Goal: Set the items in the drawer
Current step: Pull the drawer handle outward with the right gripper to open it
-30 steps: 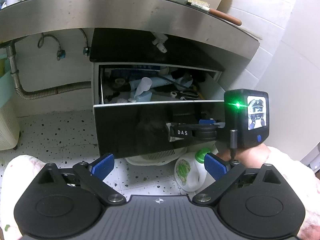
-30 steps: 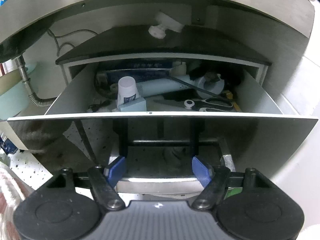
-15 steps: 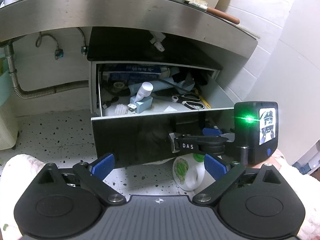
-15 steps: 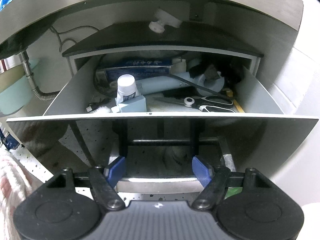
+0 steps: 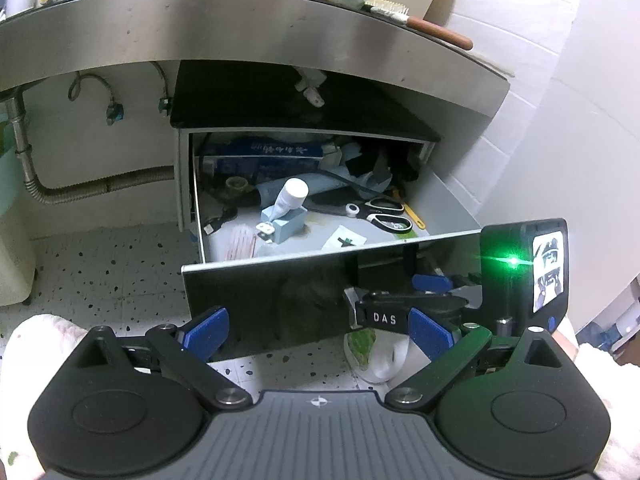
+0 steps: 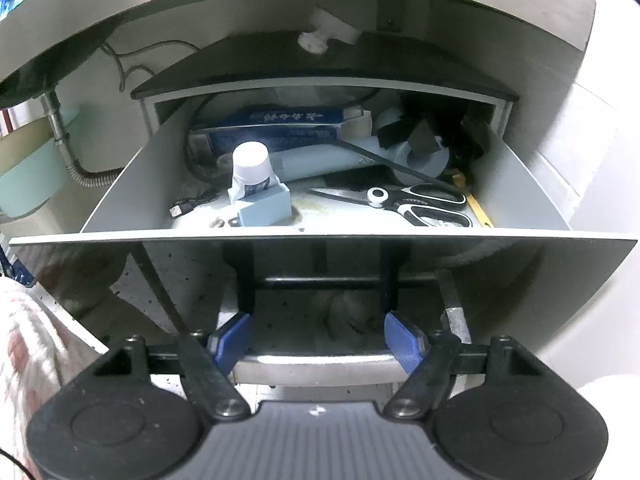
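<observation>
The drawer [image 5: 328,276] stands pulled well out from the dark cabinet under the steel counter [image 5: 248,36], its glossy black front facing the cameras and its pale inside open to view. Inside lies a clutter: a pair of black-and-white scissors [image 6: 420,202] toward the right, a pale blue box [image 6: 266,208] near the middle with a white-capped bottle [image 6: 252,170] leaning on it, a long dark blue carton [image 6: 272,124] across the back, a pale tube [image 6: 320,162] lying in front of that carton, and a small black cable plug [image 6: 180,209] at the left (the rest at the back is too dark to sort out).

The right gripper [image 6: 316,338] is at the metal handle bar [image 6: 316,362] along the lower edge of the drawer front, one blue finger [image 6: 230,340] at each end of the visible bar. The fingers stand as near together as they get; they seem closed across the bar, though the contact itself is hard to make out. In the left view the same tool shows from the side, low against the front at the right.

The left gripper [image 5: 320,334] hovers apart from the drawer, its blue fingers [image 5: 206,332] spread with nothing between them. Below the front a white bottle with a green label [image 5: 376,356] stands on the speckled floor [image 5: 112,268]. A brush with a wooden handle [image 5: 420,24] lies on the counter.
</observation>
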### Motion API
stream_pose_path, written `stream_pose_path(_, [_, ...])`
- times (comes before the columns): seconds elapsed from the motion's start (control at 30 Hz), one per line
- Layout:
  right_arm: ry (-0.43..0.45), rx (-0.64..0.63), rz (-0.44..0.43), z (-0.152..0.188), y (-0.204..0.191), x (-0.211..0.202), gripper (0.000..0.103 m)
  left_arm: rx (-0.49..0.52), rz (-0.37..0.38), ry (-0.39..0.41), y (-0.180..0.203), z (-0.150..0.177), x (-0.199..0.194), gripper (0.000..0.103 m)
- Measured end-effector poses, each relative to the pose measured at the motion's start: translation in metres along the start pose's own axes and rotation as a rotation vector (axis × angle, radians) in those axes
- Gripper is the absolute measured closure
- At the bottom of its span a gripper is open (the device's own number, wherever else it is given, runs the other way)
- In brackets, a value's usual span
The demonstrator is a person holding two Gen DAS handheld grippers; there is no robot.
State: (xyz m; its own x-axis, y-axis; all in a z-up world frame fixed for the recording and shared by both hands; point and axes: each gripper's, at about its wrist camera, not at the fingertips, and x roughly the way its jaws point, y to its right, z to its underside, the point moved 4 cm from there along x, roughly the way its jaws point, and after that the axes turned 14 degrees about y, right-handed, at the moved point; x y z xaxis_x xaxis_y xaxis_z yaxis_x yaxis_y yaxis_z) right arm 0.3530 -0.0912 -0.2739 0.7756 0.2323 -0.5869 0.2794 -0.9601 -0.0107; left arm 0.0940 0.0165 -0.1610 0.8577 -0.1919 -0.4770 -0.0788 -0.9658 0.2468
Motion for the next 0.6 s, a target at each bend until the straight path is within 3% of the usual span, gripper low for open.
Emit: stream_pose_path(0.6, [-0.065,0.001,-0.002,-0.001,0.001,0.004,0.03,-0.002,0.018,-0.007,-0.007,-0.014,0.02,0.006])
